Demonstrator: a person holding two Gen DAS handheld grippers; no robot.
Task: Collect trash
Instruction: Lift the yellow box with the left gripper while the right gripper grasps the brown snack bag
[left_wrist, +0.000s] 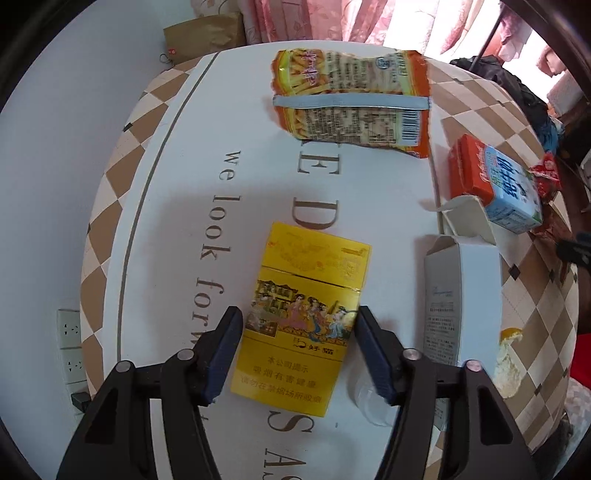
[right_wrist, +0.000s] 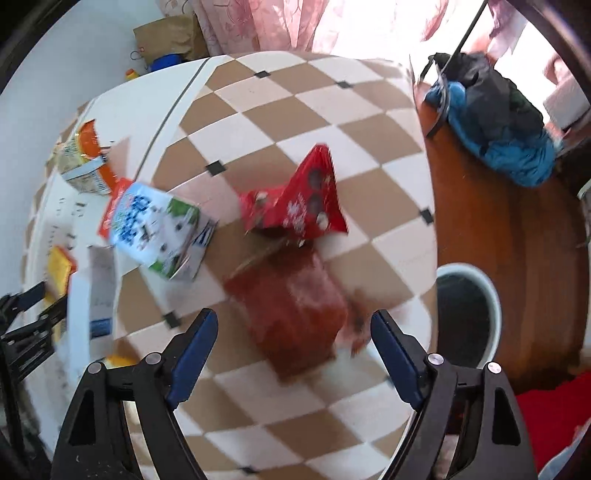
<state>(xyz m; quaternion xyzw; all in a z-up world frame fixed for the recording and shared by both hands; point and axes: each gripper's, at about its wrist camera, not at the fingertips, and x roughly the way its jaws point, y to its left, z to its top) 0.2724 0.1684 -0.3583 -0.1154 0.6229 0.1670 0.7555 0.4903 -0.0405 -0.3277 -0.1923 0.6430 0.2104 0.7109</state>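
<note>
below, yellow cigarette pack (left_wrist: 299, 321) lies between the wide-open, empty left gripper (left_wrist: 297, 317).

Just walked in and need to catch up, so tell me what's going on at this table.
A person is clearing litter off a checkered table with a hand-held tool in each hand. The left tool is open around a yellow cigarette pack, not yet closed on it. The right tool is open above a red wrapper, blurred. A snack bag, milk carton and white box still lie there. A bin stands beside the table.
</note>
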